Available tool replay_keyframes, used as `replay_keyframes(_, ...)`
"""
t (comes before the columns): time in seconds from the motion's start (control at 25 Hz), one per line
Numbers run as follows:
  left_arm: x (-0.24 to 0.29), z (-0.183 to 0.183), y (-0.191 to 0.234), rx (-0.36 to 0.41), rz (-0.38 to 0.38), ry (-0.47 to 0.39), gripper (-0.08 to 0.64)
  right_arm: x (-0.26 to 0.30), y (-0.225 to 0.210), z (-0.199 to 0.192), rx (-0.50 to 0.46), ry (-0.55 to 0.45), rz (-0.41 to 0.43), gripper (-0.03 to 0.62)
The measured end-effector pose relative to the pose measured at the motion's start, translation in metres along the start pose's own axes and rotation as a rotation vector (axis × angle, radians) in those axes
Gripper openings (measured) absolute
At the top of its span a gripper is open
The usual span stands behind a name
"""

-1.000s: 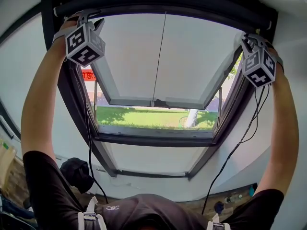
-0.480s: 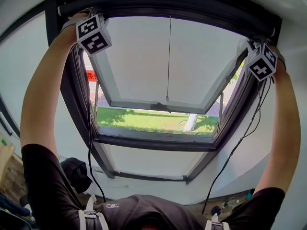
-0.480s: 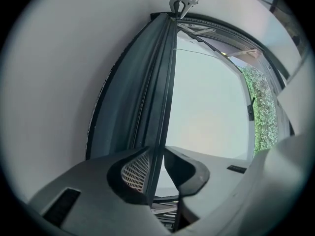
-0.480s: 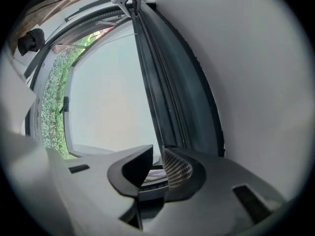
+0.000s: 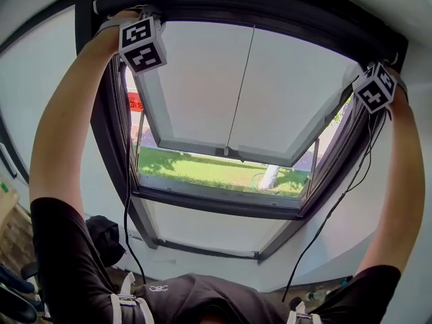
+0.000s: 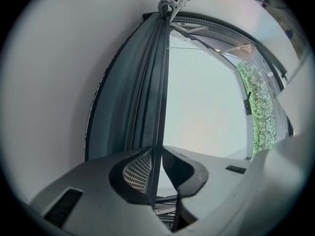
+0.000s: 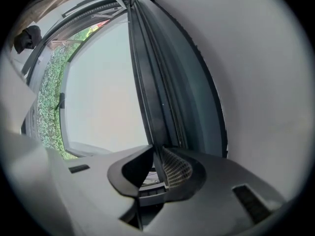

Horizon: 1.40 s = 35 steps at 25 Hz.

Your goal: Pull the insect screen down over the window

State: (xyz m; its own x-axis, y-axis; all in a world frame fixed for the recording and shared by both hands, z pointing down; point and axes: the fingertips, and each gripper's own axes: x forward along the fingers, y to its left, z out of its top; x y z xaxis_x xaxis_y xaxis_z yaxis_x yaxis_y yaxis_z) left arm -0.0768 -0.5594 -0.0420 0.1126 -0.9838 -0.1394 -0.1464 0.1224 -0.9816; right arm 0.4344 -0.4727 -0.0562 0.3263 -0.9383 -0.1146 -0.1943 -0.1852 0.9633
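Left tool (image 6: 158, 162): at upper left corner of window frame (image 5: 106, 133). Jaws closing, insect screen bar (image 6: 160, 87) between them. Bar rests against one pad, thin gap at other, not yet clenched.
Right tool (image 7: 156, 165): at upper right corner of frame, clenched on same bar.
Bar lies along frame's top edge, above tilted-open sash (image 5: 223, 93).

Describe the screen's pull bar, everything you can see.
The pull bar is a long, slim dark bar, matte like painted metal or plastic, lying across the top edge of the window, not yet pulled down. No mesh shows below it. Its thin lip runs between both claws: the right claw is clamped on one end; the left claw is closing on the other, one pad touching, a sliver of gap at the other.
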Motion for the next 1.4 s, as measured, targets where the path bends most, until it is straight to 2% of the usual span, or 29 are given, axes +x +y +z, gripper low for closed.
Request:
replay_keyframes(0.2, 0.003, 0.0, -0.001, 0.056, -0.006, -0.002, 0.074, 0.006, 0.002, 0.004, -0.047, 0.005, 0.003, 0.046)
replay_keyframes(0.44, 0.001, 0.0, -0.002, 0.043, -0.033, -0.005, 0.06, 0.006, 0.005, 0.004, -0.18, 0.015, -0.022, 0.032)
replay_keyframes(0.64, -0.001, -0.001, -0.006, 0.073, -0.055, 0.015, 0.043, 0.005, 0.013, 0.001, -0.195, 0.077, 0.035, 0.031)
replay_keyframes(0.76, -0.003, -0.002, -0.011, 0.101, -0.078, 0.034, 0.034, 0.003, 0.017, 0.001, -0.183, 0.078, 0.056, 0.028)
replay_keyframes(0.88, -0.005, -0.003, -0.024, 0.098, -0.116, 0.03, 0.029, 0.001, 0.03, -0.002, -0.151, 0.057, 0.085, 0.028)
replay_keyframes(1.12, -0.011, -0.01, -0.059, 0.127, -0.199, 0.043, 0.025, -0.003, 0.06, -0.008, -0.149, 0.033, 0.133, 0.028)
replay_keyframes(1.28, -0.016, -0.013, -0.094, 0.122, -0.273, 0.019, 0.025, -0.008, 0.094, -0.018, -0.134, 0.022, 0.229, 0.031)
replay_keyframes(1.4, -0.024, -0.017, -0.126, 0.117, -0.337, 0.005, 0.025, -0.013, 0.124, -0.024, -0.159, 0.025, 0.292, 0.029)
